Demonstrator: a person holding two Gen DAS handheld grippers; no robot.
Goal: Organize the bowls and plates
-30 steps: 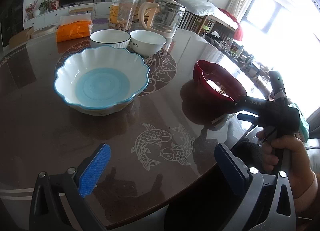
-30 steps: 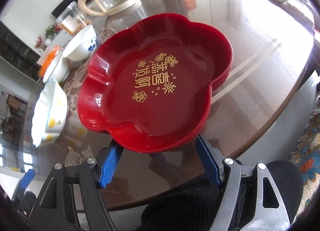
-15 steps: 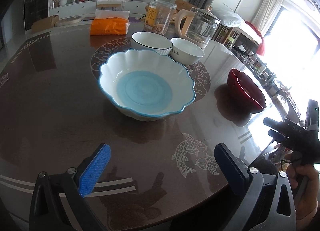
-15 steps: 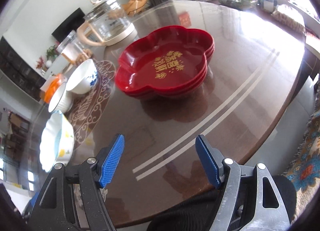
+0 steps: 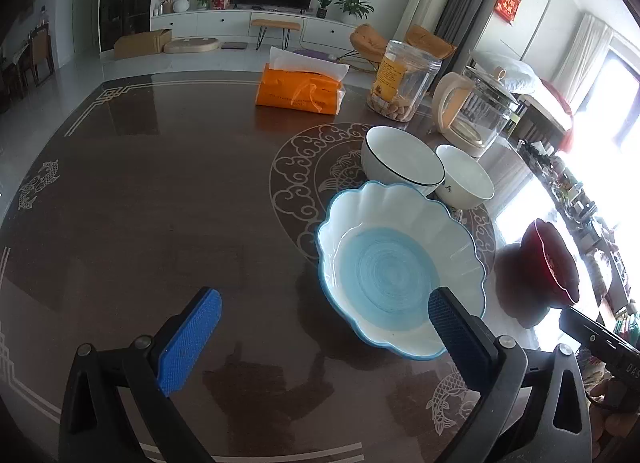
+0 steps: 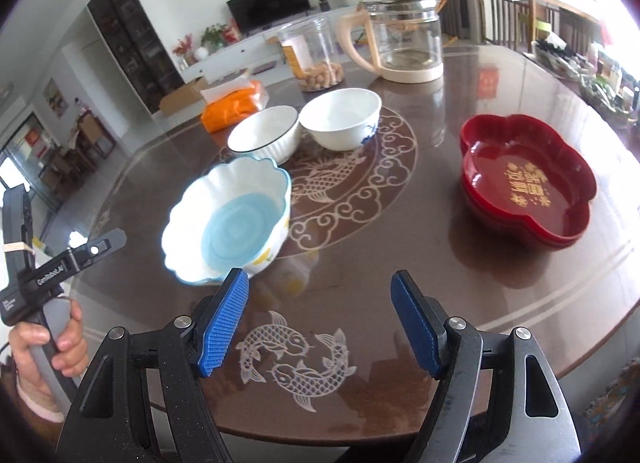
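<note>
A scalloped white bowl with a blue centre [image 5: 400, 263] [image 6: 232, 223] sits on the brown table. Behind it stand a ribbed white bowl with a dark rim [image 5: 402, 161] [image 6: 266, 135] and a plain white bowl [image 5: 464, 181] [image 6: 342, 117]. A stack of red flower-shaped plates [image 6: 528, 179] [image 5: 554, 263] sits at the right. My left gripper [image 5: 320, 327] is open and empty, above the table just left of the scalloped bowl. My right gripper [image 6: 320, 315] is open and empty, above the fish inlay near the front edge.
A glass kettle [image 6: 400, 39] [image 5: 476, 111], a clear jar of snacks [image 6: 312, 55] [image 5: 404, 83] and an orange tissue pack [image 5: 302, 89] [image 6: 234, 101] stand at the back of the table [image 5: 140, 203]. The left gripper's handle and hand show in the right wrist view [image 6: 44, 283].
My right gripper has drawn back and swung left from over the red plates, open throughout. My left gripper has swung left, so the scalloped bowl now lies at its right.
</note>
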